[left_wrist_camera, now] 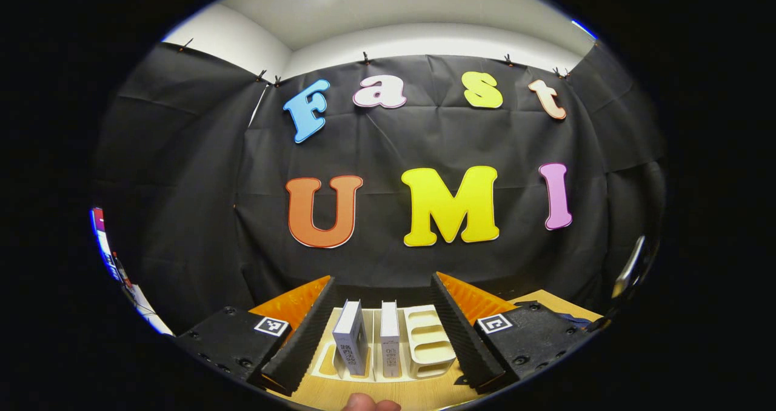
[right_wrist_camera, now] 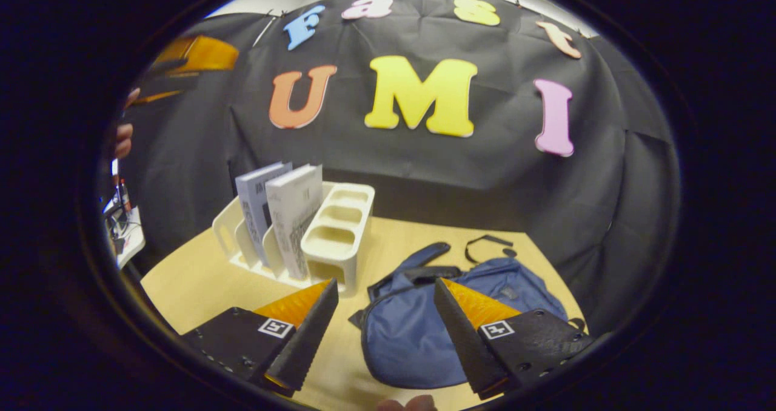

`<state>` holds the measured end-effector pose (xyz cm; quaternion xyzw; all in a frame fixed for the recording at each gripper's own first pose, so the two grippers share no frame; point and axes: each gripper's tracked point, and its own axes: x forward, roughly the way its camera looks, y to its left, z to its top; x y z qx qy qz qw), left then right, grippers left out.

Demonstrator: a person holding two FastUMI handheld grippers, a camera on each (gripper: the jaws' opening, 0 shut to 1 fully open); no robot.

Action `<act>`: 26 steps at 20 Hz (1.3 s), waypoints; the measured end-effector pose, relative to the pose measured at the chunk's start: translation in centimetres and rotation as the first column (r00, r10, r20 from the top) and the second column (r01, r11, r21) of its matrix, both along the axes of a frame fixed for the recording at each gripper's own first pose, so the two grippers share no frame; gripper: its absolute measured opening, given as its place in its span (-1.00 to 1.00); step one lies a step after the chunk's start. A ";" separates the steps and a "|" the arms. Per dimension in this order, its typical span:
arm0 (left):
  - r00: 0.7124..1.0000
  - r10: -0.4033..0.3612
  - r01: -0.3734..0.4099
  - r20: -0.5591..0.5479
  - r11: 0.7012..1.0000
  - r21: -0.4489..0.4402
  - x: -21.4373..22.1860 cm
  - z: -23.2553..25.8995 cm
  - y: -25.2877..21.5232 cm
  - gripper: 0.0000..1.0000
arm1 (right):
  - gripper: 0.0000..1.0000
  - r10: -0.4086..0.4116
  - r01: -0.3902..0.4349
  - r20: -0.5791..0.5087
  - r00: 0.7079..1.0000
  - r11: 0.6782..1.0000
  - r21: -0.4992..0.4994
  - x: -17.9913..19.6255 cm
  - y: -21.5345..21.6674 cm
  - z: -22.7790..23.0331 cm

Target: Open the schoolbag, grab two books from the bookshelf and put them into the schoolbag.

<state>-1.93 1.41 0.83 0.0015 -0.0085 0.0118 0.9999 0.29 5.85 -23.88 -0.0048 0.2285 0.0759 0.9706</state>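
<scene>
Right gripper view is showing the white bookshelf (right_wrist_camera: 339,229) sitting left of centre on the wooden table (right_wrist_camera: 194,284), two books (right_wrist_camera: 285,214) standing upright in its slots, while the blue schoolbag (right_wrist_camera: 424,332) is lying at lower centre between the released fingers of the right gripper (right_wrist_camera: 385,332). In the left gripper view, the left gripper (left_wrist_camera: 382,332) is hanging spread apart and holding nothing, framing the shelf and books at bottom centre.

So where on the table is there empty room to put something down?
Bare table lies left of the rack, and a strip runs between rack and bag. The rack's left slots are crowded with two books; the bag covers the right side.
</scene>
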 end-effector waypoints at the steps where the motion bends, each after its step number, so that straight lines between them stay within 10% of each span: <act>1: 1.000 0.003 -0.003 -0.003 1.000 0.000 -0.1 -0.1 0.2 0.93 | 0.92 0.003 -0.003 -0.034 0.999 1.000 -0.010 0.4 0.0 -2.0; 16: 0.997 0.062 -0.061 -0.043 0.998 0.030 -1.3 -0.5 3.0 0.94 | 0.96 -0.059 0.027 -0.245 0.968 0.991 -0.134 1.3 -0.2 -15.5; 20: 0.997 0.066 -0.065 -0.044 0.998 0.024 -1.0 -0.6 3.1 0.94 | 0.48 -0.051 0.023 -0.279 0.959 0.995 -0.102 1.4 -0.2 -15.2; 25: 0.997 0.061 -0.060 -0.045 0.998 0.017 -0.7 -0.6 3.0 0.94 | -0.89 -0.011 -0.011 -0.311 0.950 0.998 -0.069 1.0 0.9 -14.2; 26: 0.997 0.062 -0.061 -0.047 0.998 0.015 -0.7 -0.7 3.0 0.94 | -0.90 0.001 -0.026 -0.319 0.948 0.997 -0.075 1.0 0.8 -14.2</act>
